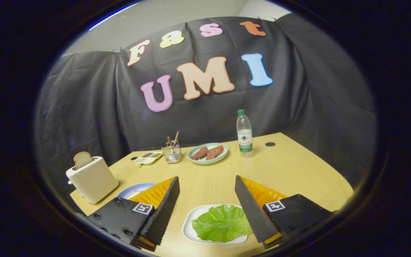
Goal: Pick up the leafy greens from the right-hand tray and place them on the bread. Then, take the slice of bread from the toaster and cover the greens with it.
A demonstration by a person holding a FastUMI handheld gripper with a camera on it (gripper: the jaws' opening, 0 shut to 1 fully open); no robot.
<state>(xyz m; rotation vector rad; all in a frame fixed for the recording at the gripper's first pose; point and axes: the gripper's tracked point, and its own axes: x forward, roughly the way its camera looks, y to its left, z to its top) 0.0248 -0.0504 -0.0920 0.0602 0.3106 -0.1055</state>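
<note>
A green lettuce leaf [222,223] lies on a white tray [191,217] on the wooden table, low between my two fingers and nearer the right one. My gripper [207,180] is open, held above the table with nothing between its fingers. A cream toaster [93,179] stands beyond the left finger, with a slice of bread [82,159] sticking up out of its slot. A blue plate [134,189] shows partly behind the left finger, next to the toaster; what lies on it is mostly hidden.
At the back of the table stand a pale plate with two brown patties [208,152], a clear water bottle [244,134], a wire holder with utensils [172,151] and a small sauce dish [148,157]. Black cloth walls close the booth behind the table.
</note>
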